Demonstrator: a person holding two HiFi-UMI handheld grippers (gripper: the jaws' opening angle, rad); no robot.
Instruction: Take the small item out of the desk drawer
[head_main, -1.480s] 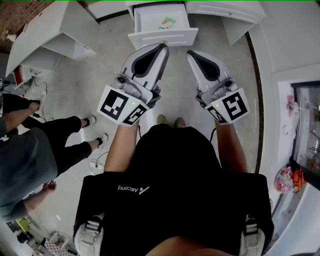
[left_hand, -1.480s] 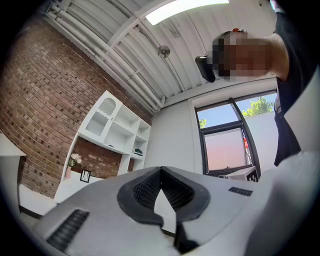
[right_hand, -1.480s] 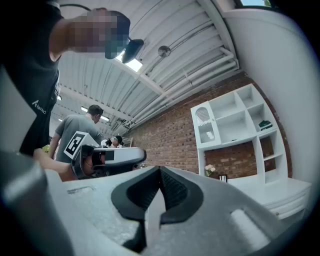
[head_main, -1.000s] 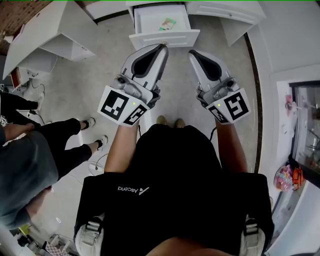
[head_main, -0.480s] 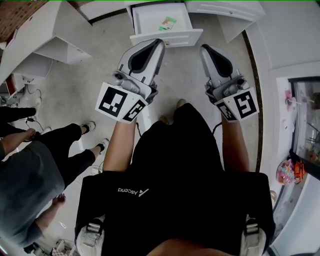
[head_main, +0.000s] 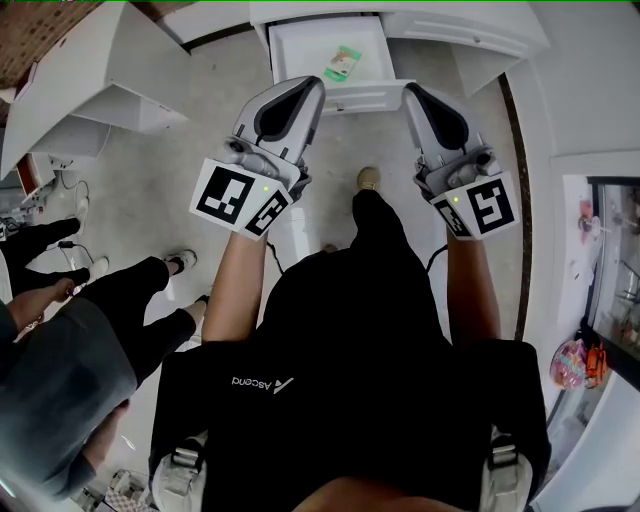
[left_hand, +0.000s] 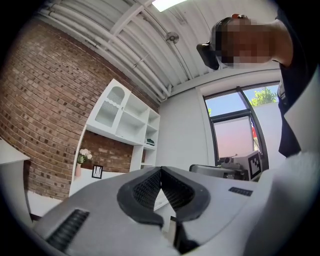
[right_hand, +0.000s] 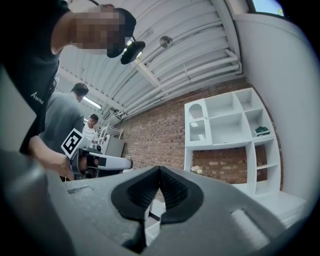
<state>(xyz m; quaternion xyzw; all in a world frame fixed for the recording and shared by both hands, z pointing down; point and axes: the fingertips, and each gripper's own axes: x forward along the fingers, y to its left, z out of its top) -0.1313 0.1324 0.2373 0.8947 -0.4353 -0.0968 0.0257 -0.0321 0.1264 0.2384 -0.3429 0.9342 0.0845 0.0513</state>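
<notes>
In the head view the white desk drawer (head_main: 340, 92) stands pulled open at the top centre. A small green packet (head_main: 342, 62) lies inside it. My left gripper (head_main: 312, 84) is shut and empty, its tips just short of the drawer's front panel. My right gripper (head_main: 410, 90) is shut and empty too, at the drawer's right front corner. Both gripper views look upward into the room: the left gripper (left_hand: 161, 170) and the right gripper (right_hand: 160, 169) show their dark pads touching at the tips with nothing between them.
A white desk (head_main: 460, 25) flanks the drawer, with a white shelf unit (head_main: 90, 75) at left. A bystander's legs and shoes (head_main: 150, 285) stand at lower left. A white wall shelf (right_hand: 232, 125) hangs on a brick wall. My own shoe (head_main: 368, 178) is stepping forward.
I have stepped toward the desk, so the open drawer has come closer. Both grippers have moved up to its front edge. The jaws stayed shut throughout.
</notes>
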